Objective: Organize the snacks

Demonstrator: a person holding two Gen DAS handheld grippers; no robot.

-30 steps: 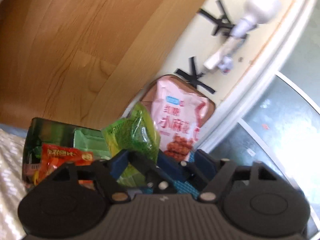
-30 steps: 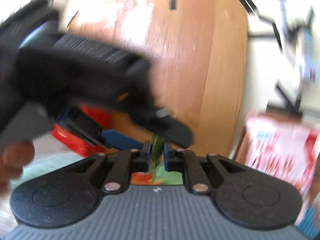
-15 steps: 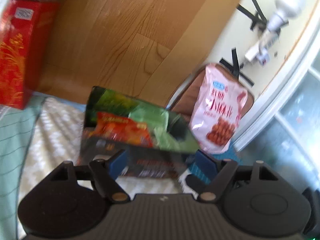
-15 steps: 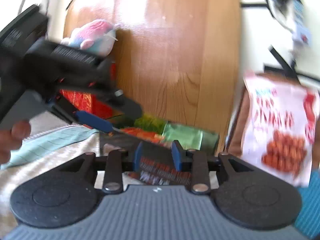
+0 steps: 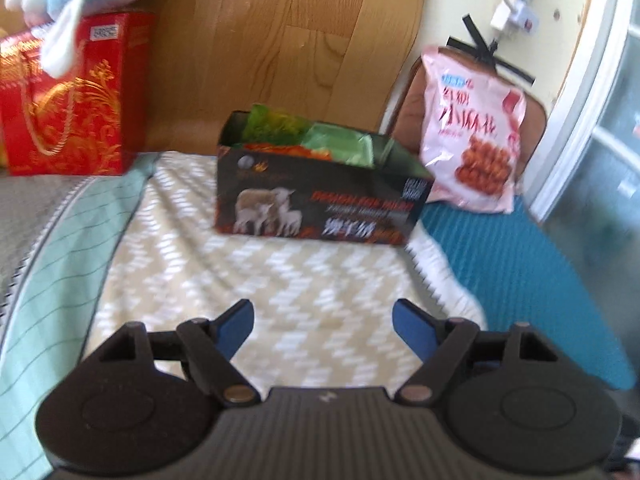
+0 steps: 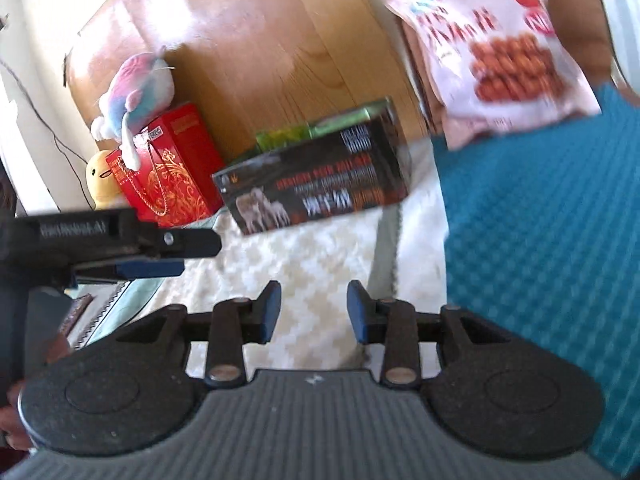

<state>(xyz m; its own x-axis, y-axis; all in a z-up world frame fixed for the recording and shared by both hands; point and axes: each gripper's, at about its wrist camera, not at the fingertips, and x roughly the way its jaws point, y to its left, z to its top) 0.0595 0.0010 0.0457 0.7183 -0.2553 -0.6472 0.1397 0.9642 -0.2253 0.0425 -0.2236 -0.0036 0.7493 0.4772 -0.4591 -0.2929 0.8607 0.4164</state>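
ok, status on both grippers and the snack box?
Left hand-held gripper open, empty. Right hand-held gripper opening, empty. Snack box upright on blanket, packets inside. Pink bag outside box.

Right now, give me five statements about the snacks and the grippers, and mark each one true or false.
1. The dark box holds green and orange packets. True.
2. The pink snack bag lies inside the box. False: it stands outside, to the box's right, against a brown cushion.
3. The left gripper holds a packet. False: it is open and empty.
4. A plush toy sits on the red gift box. True.
5. The right gripper is clamped on the box. False: its jaws are opening, with nothing between them.
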